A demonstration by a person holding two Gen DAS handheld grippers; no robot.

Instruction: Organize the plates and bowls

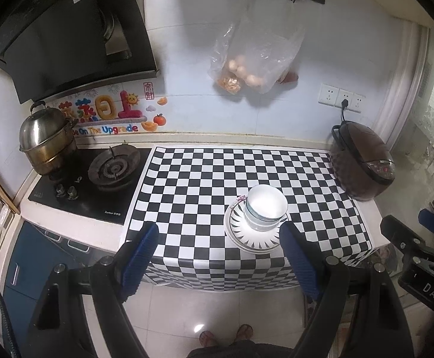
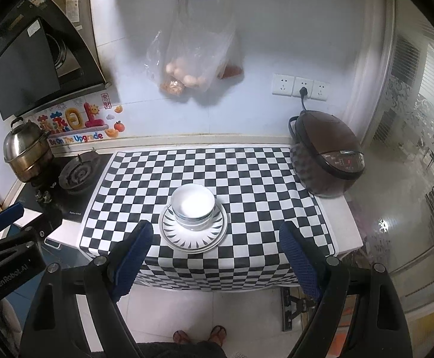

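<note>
Left claw: jaws spread wide, nothing between them. Right claw: jaws spread wide, nothing between them. Both hang off the front edge of the tabletop, above the tiled floor, pointing down at the stack.

Task items: nested bowls sit on stacked plates. From the right claw, the stack lies ahead, nearer its left finger. From the left claw, the bowls and plates lie ahead, just inside its right finger. The stack stands near the front edge of the tabletop.

Clearance: a checked mat covers the tabletop and drapes over the front edge. Open mat lies on all sides of the stack. A rice cooker bounds the far right corner, well apart from the stack. A gas hob bounds the left, with a steel pot on its rear burner. A tiled wall closes the back edge; a plastic bag hangs on it from a rail, above the mat.

Materials and shapes: bowls are round, white and glossy. Plates are round and white, with dark leaf marks on the top plate's rim. The mat is flat, with black and white squares. Finger pads are blue and ribbed; claw frames are black. The cooker is brown and rounded.
</note>
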